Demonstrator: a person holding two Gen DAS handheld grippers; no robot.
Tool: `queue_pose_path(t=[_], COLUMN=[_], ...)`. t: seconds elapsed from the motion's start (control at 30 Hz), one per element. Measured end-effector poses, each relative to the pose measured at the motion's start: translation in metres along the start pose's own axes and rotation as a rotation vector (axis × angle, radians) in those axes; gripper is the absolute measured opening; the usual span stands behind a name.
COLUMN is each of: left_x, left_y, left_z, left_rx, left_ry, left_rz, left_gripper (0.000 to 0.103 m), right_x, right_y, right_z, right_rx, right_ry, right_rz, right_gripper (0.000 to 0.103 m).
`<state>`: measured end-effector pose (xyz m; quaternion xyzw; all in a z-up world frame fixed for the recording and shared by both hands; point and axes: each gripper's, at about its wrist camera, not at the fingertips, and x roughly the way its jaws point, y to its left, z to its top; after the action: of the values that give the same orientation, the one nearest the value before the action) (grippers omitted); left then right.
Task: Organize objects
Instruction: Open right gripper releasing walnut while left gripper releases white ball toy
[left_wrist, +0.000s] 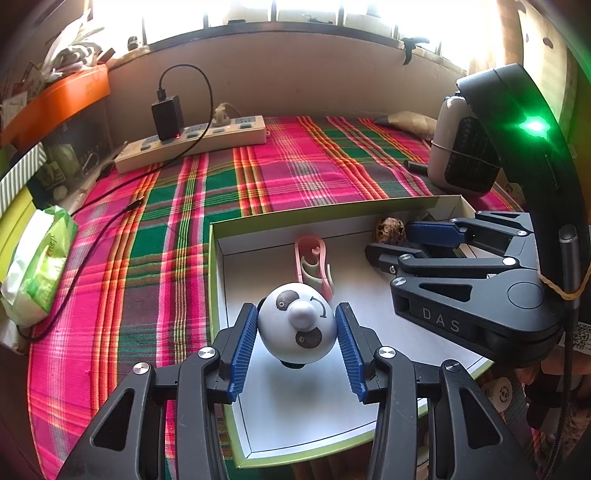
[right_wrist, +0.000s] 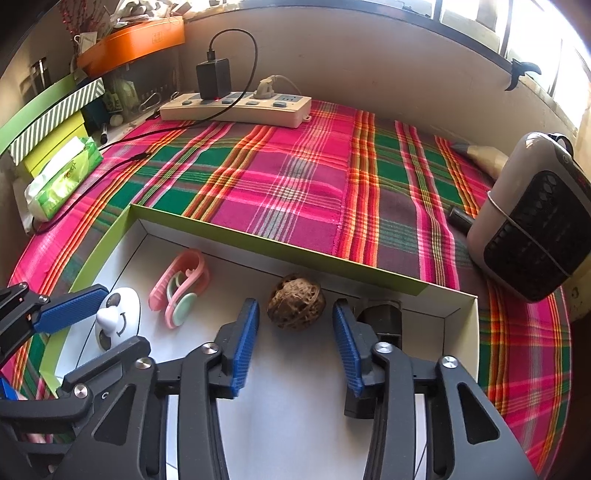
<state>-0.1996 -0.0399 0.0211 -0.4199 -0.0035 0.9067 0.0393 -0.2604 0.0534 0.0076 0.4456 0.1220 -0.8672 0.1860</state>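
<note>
A white egg-shaped panda toy (left_wrist: 295, 328) hangs just above the floor of a white-lined, green-walled box (left_wrist: 332, 210), and my left gripper (left_wrist: 296, 310) is shut on it, a blue pad pressed to each side. From the right wrist view the same toy (right_wrist: 120, 314) shows beside one left blue pad (right_wrist: 70, 306). My right gripper (right_wrist: 295, 310) stands open over the box floor (right_wrist: 295, 387). A brown wrinkled walnut-like ball (right_wrist: 295, 301) lies between its fingertips with a gap on both sides. A pink and mint clip (right_wrist: 181, 288) lies in the box. A small black object (right_wrist: 382, 319) sits behind the right finger.
The box rests on a pink and green plaid cloth (right_wrist: 295, 166). At the back lie a power strip (right_wrist: 236, 105) with a black charger (right_wrist: 213, 77) and its trailing cable. A tissue pack (right_wrist: 62, 177) is at the left, a small heater (right_wrist: 535, 221) at the right.
</note>
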Motion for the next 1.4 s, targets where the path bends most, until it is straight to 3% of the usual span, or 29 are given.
queue_pose_path(t=[0.8, 1.4], left_x=[-0.001, -0.040], left_y=[0.000, 0.003], left_z=[-0.001, -0.017], left_rx=[-0.005, -0.016], left_ry=[0.003, -0.059], left_rz=[-0.003, 0.015], left_gripper=[0.042, 0.042], right_x=[-0.009, -0.048], right_y=[-0.002, 0.003], right_z=[0.000, -0.019], right_rx=[0.025, 0.078], right_ry=[-0.021, -0.094], right_rz=[-0.009, 0.010], right_gripper=[0.054, 0.054])
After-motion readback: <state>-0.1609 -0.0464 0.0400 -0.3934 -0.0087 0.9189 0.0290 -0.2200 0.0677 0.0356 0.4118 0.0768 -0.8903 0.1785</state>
